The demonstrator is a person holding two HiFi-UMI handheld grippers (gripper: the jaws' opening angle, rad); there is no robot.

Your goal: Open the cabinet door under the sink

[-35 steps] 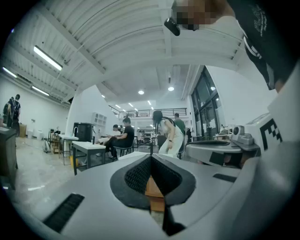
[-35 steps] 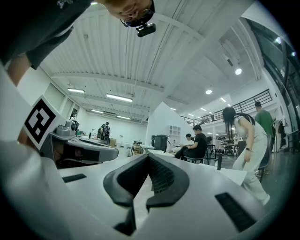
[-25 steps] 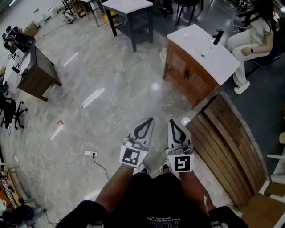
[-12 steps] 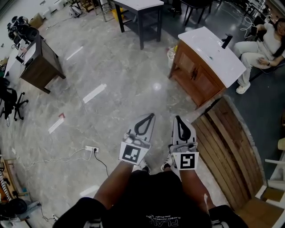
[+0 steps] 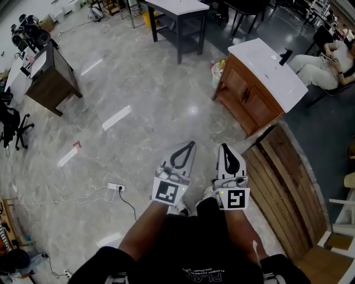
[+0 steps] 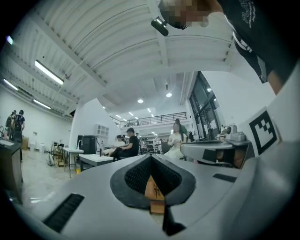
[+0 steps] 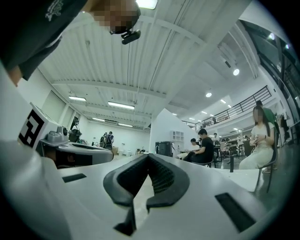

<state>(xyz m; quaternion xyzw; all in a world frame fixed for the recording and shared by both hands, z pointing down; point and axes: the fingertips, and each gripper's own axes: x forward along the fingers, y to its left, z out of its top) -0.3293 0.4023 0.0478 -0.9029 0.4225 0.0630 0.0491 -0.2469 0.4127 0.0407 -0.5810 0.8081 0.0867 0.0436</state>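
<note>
The sink cabinet (image 5: 248, 95) stands at the upper right of the head view: brown wood, white top (image 5: 266, 65), black faucet (image 5: 285, 56), two shut doors with dark handles (image 5: 244, 94) facing the floor between us. My left gripper (image 5: 190, 143) and right gripper (image 5: 224, 146) are held side by side in front of the person's body, pointing forward, well short of the cabinet. Both are shut with nothing between their pads. In the left gripper view the left gripper (image 6: 151, 156) shows its black pads meeting at the tip, as does the right gripper (image 7: 149, 156) in the right gripper view.
A curved wooden slat panel (image 5: 285, 183) lies on the floor to the right, close to the cabinet's near corner. A power strip (image 5: 115, 187) with cables lies at the left. A dark table (image 5: 177, 11), a brown desk (image 5: 52, 75) and a seated person (image 5: 327, 61) ring the area.
The person has stepped forward across the marble floor, carrying both grippers along. The sink cabinet has shifted slightly right in the head view. Both grippers stay shut.
</note>
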